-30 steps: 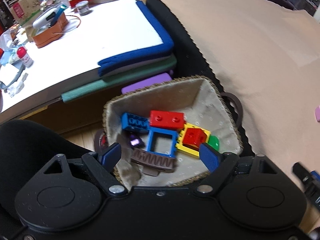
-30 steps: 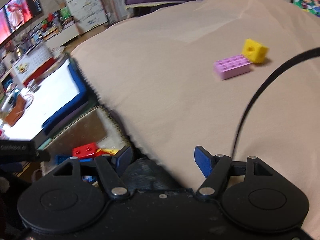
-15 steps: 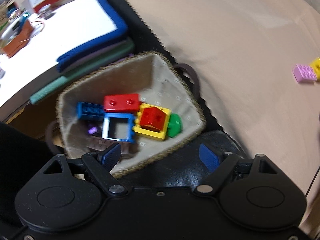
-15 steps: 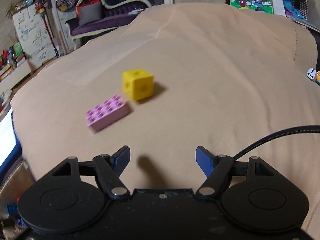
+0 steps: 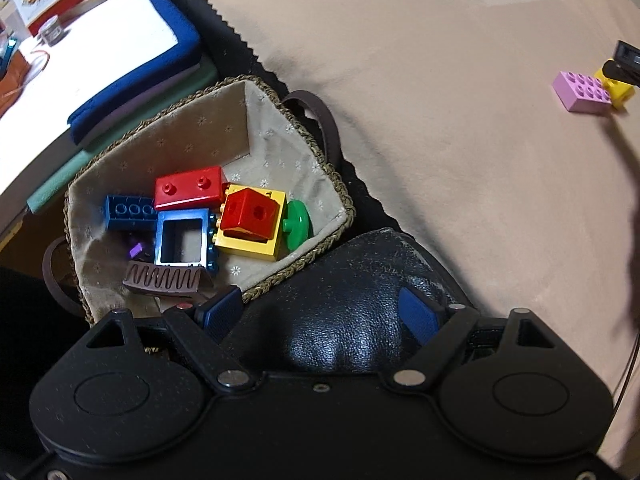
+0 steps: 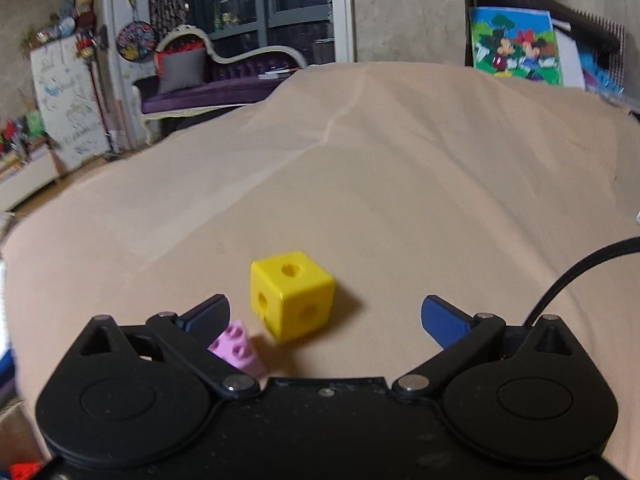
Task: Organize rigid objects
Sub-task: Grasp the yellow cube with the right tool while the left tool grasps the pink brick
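Note:
A yellow cube and a pink brick lie side by side on the beige cloth. My right gripper is open, with the cube between its fingers, nearer the left one, and the pink brick under the left finger. In the left wrist view the pink brick and yellow cube lie at the far right. A woven basket holds red, blue, yellow and green bricks and a brown piece. My left gripper is open and empty over a black cushion beside the basket.
A low white table with blue, purple and green mats stacked at its edge stands left of the basket. The beige cloth spreads wide beyond the cube. A purple sofa and shelves stand far behind.
My right gripper has swung from the basket side across the cloth and closed in on the yellow cube and pink brick. My left gripper has pulled back from the basket over the black cushion.

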`<action>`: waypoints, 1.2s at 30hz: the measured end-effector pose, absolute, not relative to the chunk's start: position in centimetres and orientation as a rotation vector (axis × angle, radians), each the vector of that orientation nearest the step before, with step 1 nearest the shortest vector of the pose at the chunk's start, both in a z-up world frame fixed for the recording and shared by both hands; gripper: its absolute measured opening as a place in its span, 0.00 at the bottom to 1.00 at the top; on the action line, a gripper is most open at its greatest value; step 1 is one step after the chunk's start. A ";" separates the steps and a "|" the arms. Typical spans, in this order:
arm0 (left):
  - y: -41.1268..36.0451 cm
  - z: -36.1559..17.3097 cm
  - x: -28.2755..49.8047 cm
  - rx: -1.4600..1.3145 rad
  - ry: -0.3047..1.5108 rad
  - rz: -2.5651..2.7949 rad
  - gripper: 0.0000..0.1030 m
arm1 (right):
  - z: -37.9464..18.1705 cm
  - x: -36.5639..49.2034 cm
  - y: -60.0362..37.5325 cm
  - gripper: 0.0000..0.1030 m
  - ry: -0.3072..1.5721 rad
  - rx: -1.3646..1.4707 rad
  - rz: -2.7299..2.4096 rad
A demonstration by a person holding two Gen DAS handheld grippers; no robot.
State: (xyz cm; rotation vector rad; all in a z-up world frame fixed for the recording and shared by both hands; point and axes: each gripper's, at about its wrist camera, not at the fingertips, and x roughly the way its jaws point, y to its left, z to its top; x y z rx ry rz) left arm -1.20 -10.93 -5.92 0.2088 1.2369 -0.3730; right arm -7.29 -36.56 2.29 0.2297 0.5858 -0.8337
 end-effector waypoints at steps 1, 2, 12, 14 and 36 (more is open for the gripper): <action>-10.8 -6.0 -1.1 0.200 1.241 -0.371 0.79 | 2.2 -6.6 -36.6 1.00 0.584 0.214 -0.858; -10.7 -6.0 -1.1 0.195 1.245 -0.370 0.79 | 2.0 -5.9 -36.5 1.00 0.579 0.198 -0.878; -10.5 -5.8 -1.1 0.176 1.234 -0.368 0.79 | 1.0 -6.4 -36.8 0.51 0.648 0.188 -0.839; -10.5 -5.7 -1.2 0.174 1.230 -0.370 0.79 | 1.5 -8.7 -37.3 0.51 0.636 0.222 -0.873; -18.6 -0.9 -0.5 0.172 1.059 -0.548 0.84 | -1.4 -22.8 -36.3 0.52 0.417 0.169 -1.110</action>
